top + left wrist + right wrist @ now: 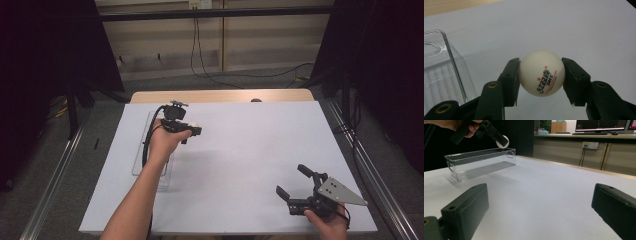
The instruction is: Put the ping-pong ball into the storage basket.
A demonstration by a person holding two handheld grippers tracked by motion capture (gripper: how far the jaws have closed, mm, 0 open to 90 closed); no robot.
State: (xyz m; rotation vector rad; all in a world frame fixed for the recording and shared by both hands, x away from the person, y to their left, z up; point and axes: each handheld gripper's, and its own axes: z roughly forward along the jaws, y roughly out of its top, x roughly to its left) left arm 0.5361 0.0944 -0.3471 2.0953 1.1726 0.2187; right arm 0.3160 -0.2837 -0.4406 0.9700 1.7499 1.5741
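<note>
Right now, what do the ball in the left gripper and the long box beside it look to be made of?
Ball: looks like matte white plastic, a table tennis ball by its red and black printed logo. It sits pinched in the left gripper.
Box: clear hard plastic, probably acrylic; glossy, see-through walls, ribbed floor, cut-out handles at the ends.
</note>
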